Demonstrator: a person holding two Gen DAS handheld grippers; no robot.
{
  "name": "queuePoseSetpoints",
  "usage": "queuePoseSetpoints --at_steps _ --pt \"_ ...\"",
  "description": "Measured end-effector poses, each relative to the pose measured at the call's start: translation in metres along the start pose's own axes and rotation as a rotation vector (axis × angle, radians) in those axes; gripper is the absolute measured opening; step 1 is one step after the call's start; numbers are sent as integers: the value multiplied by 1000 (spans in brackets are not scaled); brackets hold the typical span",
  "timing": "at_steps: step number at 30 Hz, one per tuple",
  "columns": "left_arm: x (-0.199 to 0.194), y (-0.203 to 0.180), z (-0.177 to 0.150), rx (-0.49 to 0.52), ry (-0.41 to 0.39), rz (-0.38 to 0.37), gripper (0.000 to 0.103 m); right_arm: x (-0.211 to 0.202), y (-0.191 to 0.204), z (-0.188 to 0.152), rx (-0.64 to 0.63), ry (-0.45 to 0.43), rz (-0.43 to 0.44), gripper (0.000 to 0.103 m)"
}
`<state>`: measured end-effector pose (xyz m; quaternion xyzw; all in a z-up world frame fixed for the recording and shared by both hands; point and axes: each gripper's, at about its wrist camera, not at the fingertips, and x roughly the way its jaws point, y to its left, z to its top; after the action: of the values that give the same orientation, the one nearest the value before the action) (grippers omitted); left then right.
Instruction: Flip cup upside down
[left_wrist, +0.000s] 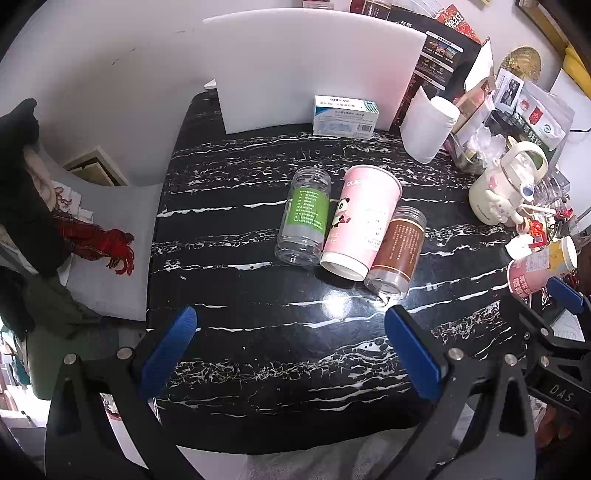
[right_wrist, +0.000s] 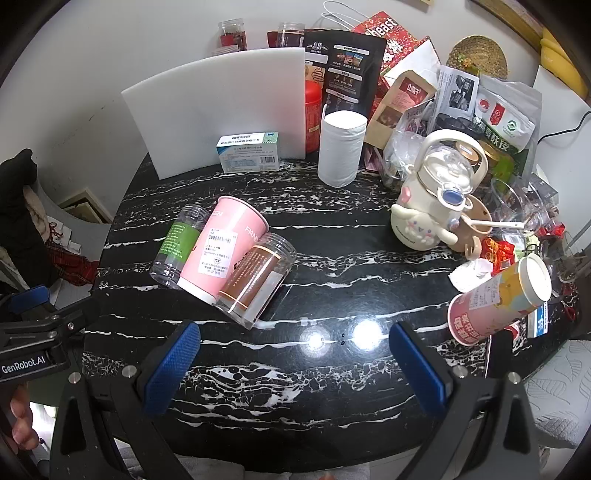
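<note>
A pink paper cup with a panda print (left_wrist: 360, 221) lies on its side on the black marble table (left_wrist: 258, 350), base toward me; it also shows in the right wrist view (right_wrist: 221, 251). A clear jar with a green label (left_wrist: 304, 218) (right_wrist: 177, 243) lies against its left side, and a clear jar with a brown label (left_wrist: 397, 251) (right_wrist: 255, 277) against its right. My left gripper (left_wrist: 290, 354) is open and empty, short of the cup. My right gripper (right_wrist: 295, 369) is open and empty over the table's front, right of the cup. Each gripper shows at the edge of the other's view.
A second pink and yellow cup (right_wrist: 498, 299) lies on its side at the right. A cream bottle (right_wrist: 432, 199), a white roll (right_wrist: 340, 147), a medicine box (right_wrist: 247, 151), a white foam board (right_wrist: 221, 110) and several bags crowd the back and right. A chair with clothes (left_wrist: 92, 236) stands left.
</note>
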<state>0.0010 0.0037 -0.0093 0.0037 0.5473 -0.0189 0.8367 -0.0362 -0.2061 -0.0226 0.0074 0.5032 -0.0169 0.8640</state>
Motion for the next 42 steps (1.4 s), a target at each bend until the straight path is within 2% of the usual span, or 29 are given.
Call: queuePoseSetpoints --at_steps 23,31,42 --pt "9 3 4 1 13 5 102 13 3 1 -2 25 2 102" --pt "24 8 15 6 35 9 102 26 7 8 6 55 6 102" --pt "59 14 38 67 71 -9 102 59 16 21 65 103 5 102"
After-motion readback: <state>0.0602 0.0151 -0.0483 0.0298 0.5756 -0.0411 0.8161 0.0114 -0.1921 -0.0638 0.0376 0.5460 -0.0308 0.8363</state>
